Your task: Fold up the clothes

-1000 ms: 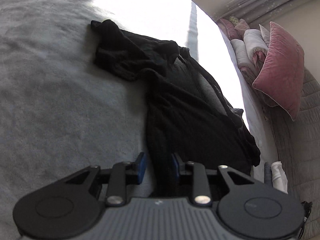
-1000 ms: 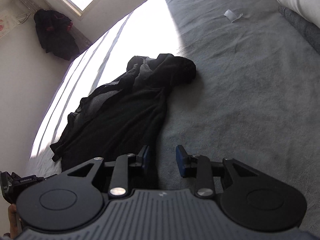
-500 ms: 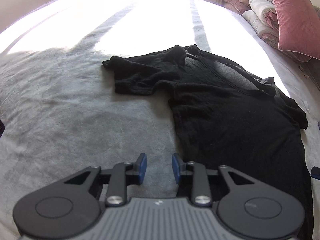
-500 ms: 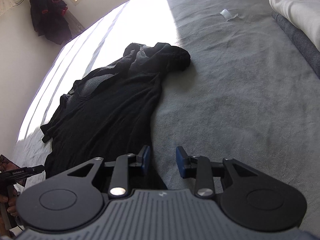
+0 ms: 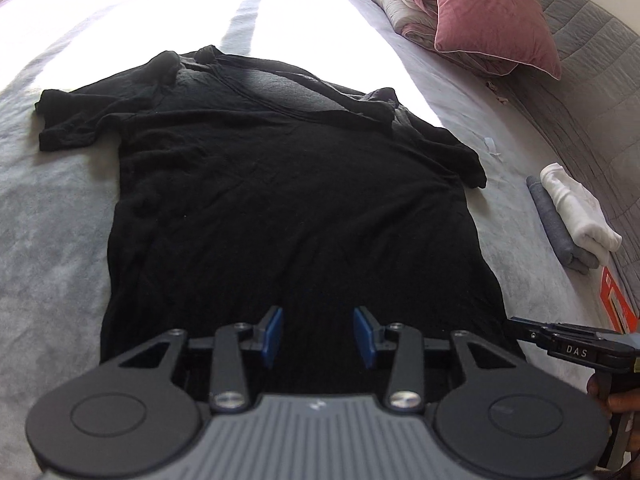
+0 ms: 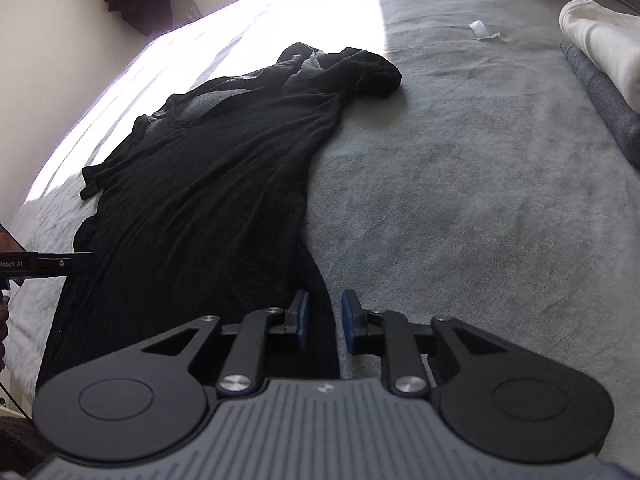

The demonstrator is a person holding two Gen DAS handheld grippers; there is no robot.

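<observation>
A black T-shirt (image 5: 288,200) lies spread flat on a grey-covered bed (image 5: 52,248). The left gripper (image 5: 318,336), jaws wide, hovers over its hem; the right gripper (image 6: 323,320), jaws narrow and empty, sits at the hem's edge.

Harsh sunlight blows the far bed (image 5: 280,12) out to pure white. Nearer, it's shaded and sharp. Fisheye bends every edge.

black shirt (image 5: 288,208) now spread flat, left tool (image 5: 318,336) wider

Left tongs (image 5: 318,336) gape above the hem of the spread black T-shirt (image 5: 288,200).
</observation>
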